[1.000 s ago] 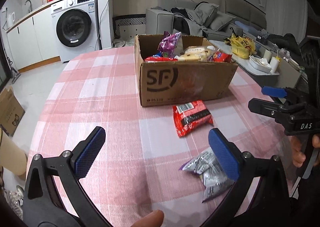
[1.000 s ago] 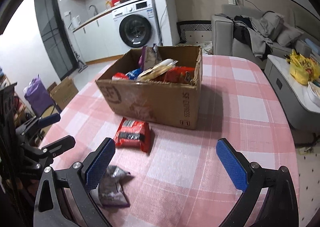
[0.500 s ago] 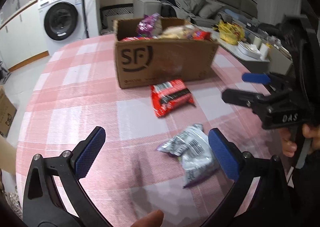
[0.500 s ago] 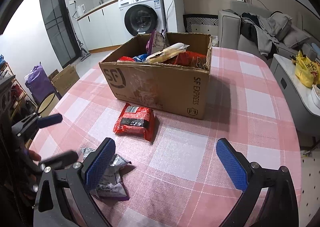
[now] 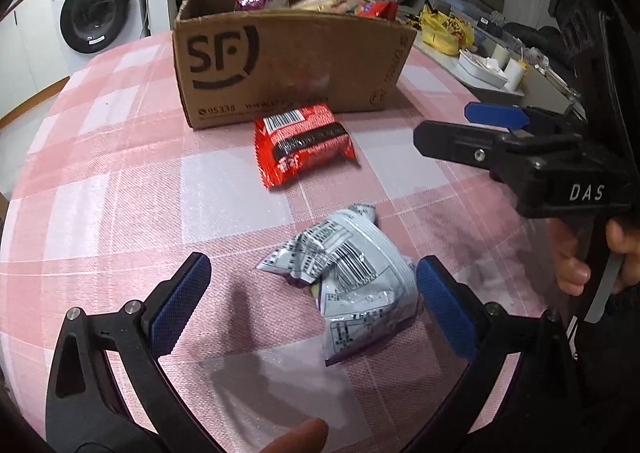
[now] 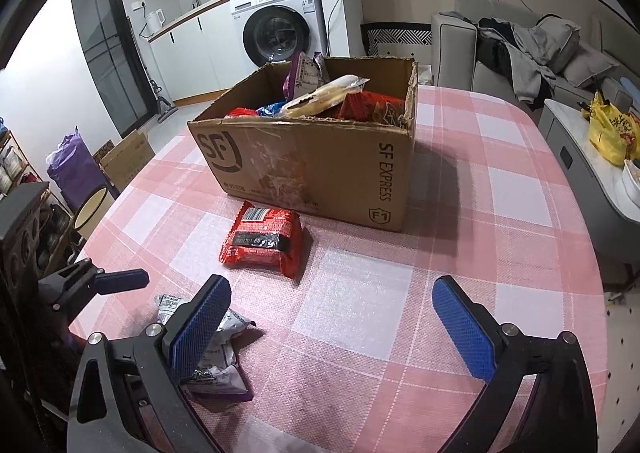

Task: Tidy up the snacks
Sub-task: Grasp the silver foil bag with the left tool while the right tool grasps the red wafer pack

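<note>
Cardboard box on the pink checked table already holds several snacks, but two lie outside: red packet just before the box, silver packet nearer, between the spread, empty jaws of left gripper; right gripper also released, holding nothing.

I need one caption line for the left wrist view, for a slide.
Open left gripper approaches a crumpled silver snack packet on the pink checked tablecloth; red packet and cardboard box beyond.
</note>
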